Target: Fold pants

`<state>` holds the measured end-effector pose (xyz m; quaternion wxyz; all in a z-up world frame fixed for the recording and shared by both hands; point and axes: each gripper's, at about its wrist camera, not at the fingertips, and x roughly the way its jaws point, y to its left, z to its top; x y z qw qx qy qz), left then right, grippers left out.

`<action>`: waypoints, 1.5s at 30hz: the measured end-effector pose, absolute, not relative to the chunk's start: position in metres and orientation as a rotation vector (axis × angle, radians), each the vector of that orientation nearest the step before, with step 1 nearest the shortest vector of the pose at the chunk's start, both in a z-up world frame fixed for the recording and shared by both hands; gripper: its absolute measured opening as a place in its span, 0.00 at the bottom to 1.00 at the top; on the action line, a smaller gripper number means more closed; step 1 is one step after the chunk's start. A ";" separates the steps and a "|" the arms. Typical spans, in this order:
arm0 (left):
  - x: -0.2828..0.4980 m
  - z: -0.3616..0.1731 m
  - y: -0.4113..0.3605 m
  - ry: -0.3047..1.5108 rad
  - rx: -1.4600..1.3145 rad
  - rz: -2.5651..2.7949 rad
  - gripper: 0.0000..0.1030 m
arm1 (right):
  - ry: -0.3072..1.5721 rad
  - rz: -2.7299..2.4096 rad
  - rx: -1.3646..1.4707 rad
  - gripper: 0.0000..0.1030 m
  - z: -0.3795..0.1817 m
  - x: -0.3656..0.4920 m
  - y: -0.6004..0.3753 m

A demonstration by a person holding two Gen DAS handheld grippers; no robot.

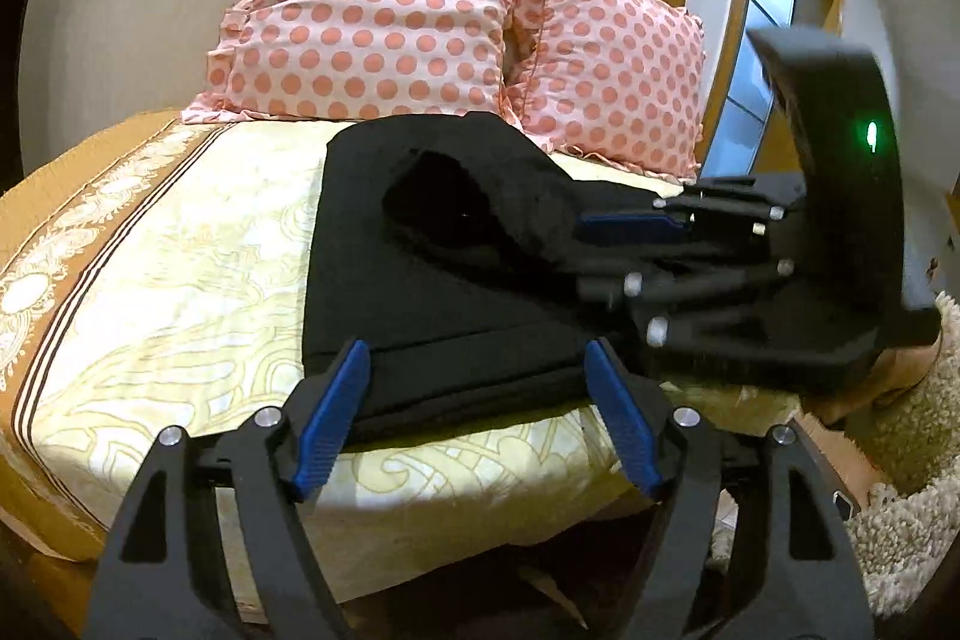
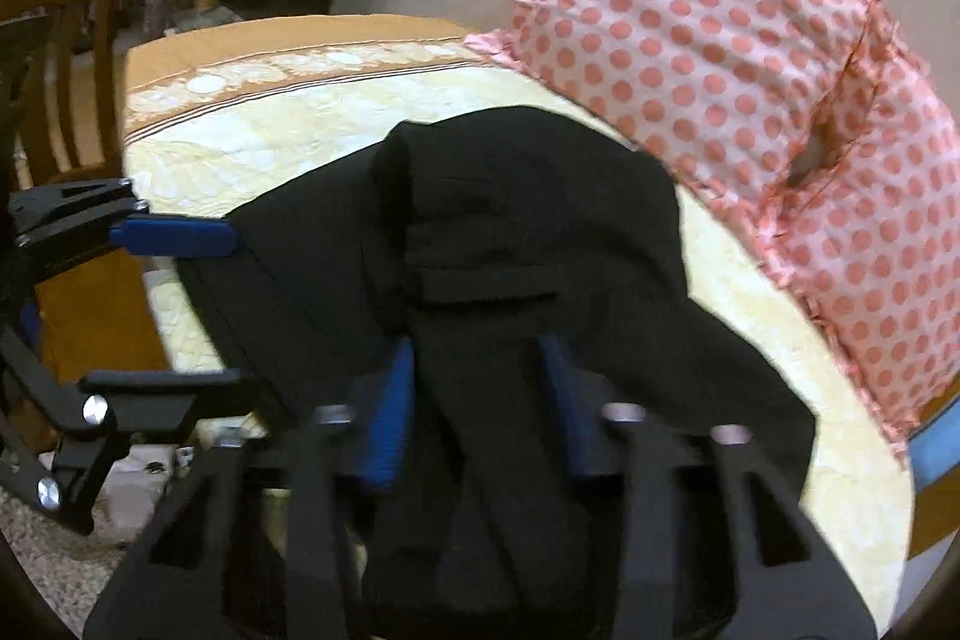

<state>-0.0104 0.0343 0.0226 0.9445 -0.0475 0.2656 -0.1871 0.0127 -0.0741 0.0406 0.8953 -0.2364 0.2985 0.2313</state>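
Black pants [image 1: 432,268] lie partly folded on the bed, with a bunched upper layer toward the pillows. My left gripper [image 1: 477,358] is open, its blue pads at the pants' near edge, nothing between them. My right gripper [image 1: 630,232] reaches in from the right onto the bunched cloth. In the right wrist view the pants [image 2: 516,232] drape over and between my right gripper [image 2: 477,358]; its blue fingers [image 2: 393,400] stand apart with cloth between them. The left gripper [image 2: 180,304] shows at the left edge of that view.
The bed [image 1: 180,292] has a cream and tan patterned cover. Two pink polka-dot pillows [image 1: 384,10] lean against the wall behind the pants. A wooden chair [image 2: 66,58] stands beyond the bed. A shaggy rug [image 1: 900,520] lies on the floor at right.
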 end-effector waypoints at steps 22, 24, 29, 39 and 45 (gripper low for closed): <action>-0.006 0.021 0.013 0.562 0.009 -0.390 0.93 | 0.684 0.048 0.635 0.40 0.027 0.036 -0.355; -0.004 0.024 0.014 0.572 -0.001 -0.392 0.93 | 0.674 0.137 0.569 0.40 0.035 0.028 -0.341; -0.003 0.032 0.014 0.566 -0.035 -0.389 0.93 | 0.695 0.176 0.390 0.48 0.035 0.020 -0.308; 0.004 0.052 0.005 0.510 -0.052 -0.423 0.93 | 0.747 0.198 0.262 0.30 0.036 -0.002 -0.293; 0.028 0.039 0.000 0.603 -0.037 -0.403 0.93 | 0.684 0.210 0.406 0.85 0.051 0.030 -0.323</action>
